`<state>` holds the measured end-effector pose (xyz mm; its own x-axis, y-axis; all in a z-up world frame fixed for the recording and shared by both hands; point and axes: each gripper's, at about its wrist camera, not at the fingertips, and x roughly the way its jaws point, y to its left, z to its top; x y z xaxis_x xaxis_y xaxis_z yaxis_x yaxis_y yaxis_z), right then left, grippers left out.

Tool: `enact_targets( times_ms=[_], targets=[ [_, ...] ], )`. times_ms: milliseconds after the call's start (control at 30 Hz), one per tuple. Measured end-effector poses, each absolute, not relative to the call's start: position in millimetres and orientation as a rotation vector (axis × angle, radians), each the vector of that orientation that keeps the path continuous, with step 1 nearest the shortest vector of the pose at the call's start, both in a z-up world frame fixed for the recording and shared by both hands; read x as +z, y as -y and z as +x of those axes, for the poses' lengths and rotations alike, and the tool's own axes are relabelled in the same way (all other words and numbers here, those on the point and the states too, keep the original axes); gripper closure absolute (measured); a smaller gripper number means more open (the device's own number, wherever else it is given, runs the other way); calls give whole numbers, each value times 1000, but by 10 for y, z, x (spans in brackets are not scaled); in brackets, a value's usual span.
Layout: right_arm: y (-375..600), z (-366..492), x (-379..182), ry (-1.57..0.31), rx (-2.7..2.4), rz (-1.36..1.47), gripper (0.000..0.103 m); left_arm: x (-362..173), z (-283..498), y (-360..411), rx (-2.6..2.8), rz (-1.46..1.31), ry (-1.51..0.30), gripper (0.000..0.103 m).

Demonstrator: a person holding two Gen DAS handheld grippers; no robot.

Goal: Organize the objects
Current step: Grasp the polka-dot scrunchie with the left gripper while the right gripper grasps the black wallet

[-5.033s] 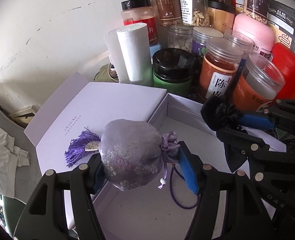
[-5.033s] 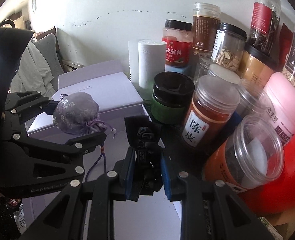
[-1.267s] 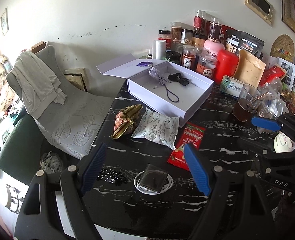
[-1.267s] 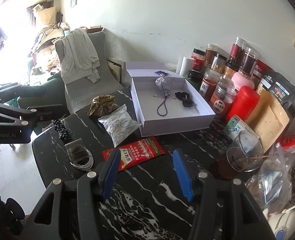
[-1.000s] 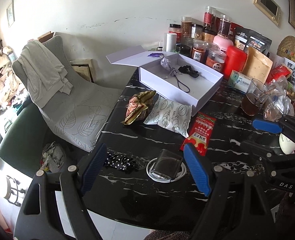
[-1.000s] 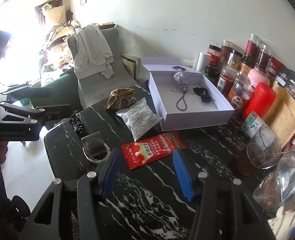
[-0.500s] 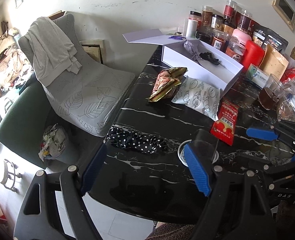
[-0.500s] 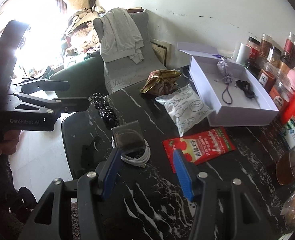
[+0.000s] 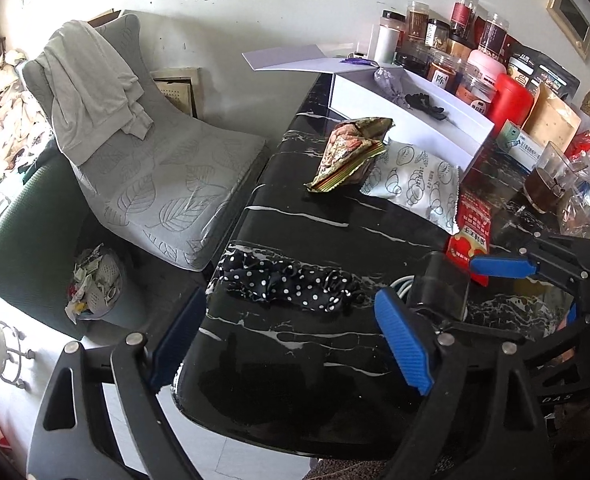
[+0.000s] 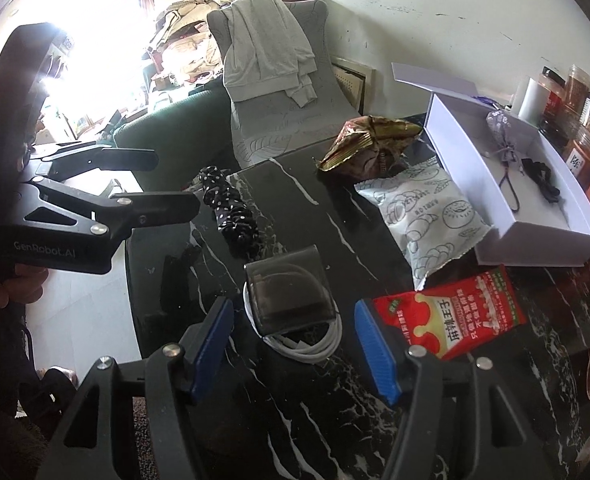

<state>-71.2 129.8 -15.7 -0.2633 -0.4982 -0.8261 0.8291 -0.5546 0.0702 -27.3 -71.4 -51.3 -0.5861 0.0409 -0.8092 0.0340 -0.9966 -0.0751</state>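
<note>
Left gripper (image 9: pixel 291 344): hovering over the near edge of the black marble table (image 9: pixel 295 360); jaws opening, spread wide, blue pads bare, nothing between them; polka-dot scrunchie lying just beyond the tips.
Right gripper (image 10: pixel 295 344): hanging above the dark pouch; jaws opening, pads apart, pinching nothing; pouch and cable showing in the gap below, not touched.
Polka-dot scrunchie (image 9: pixel 291 284): black cloth with white dots, crumpled into a long strip; lying flat near the table's corner, just beside the pouch.
Dark pouch (image 10: pixel 291 288): smoky, half-transparent, squarish; resting on a coiled white cable (image 10: pixel 315 344).
Red sachet (image 10: pixel 463 316): glossy red with white and yellow print; lying flat to the right of the pouch.
White snack packet (image 10: pixel 427 216): pale, printed with bread drawings; lying between the red sachet and the gold wrapper, touching the box's front wall.
Gold wrapper (image 10: pixel 371 140): crinkled, patterned gold and red; sitting beside the box's near end.
White box (image 10: pixel 535 232): lid standing open; holding a lilac drawstring sachet (image 10: pixel 501 128) and a small black hair tie (image 10: pixel 543 176).
Jars (image 9: pixel 455 60): crowding the wall behind the box.
</note>
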Motion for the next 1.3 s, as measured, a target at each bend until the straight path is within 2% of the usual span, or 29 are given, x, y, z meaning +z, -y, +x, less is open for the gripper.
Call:
enact_targets(
  times_ms=[300,567,633,700,967,1133,1233,1300],
  targets=[
    [-1209,-908,-353,-463,-1880,1129,39,-724,-512,684,2733,-1428,161,16],
    [-1234,-912,-359,-436,-1863,1102,40,-871,-643,585,2697,-1410,99,13],
    [-1235,-896,-349,-441,-1855,1093,49,-916,-671,562,2686,-1409,83,12],
    [-1232,-882,-348,-454,-1848,1090,54,-959,-686,536,2669,-1406,68,12],
    [-1313,-847,-326,-467,-1871,1091,57,-1069,-674,347,2666,-1401,-136,12],
    [-1379,-861,-288,-469,-1898,1094,57,-1128,-613,338,2659,-1353,-78,12],
    [-1412,-853,-253,-459,-1905,1083,58,-1144,-554,389,2666,-1318,-27,18],
    [-1436,-844,-232,-452,-1908,1073,58,-1150,-530,406,2690,-1308,-35,34]
  ],
)
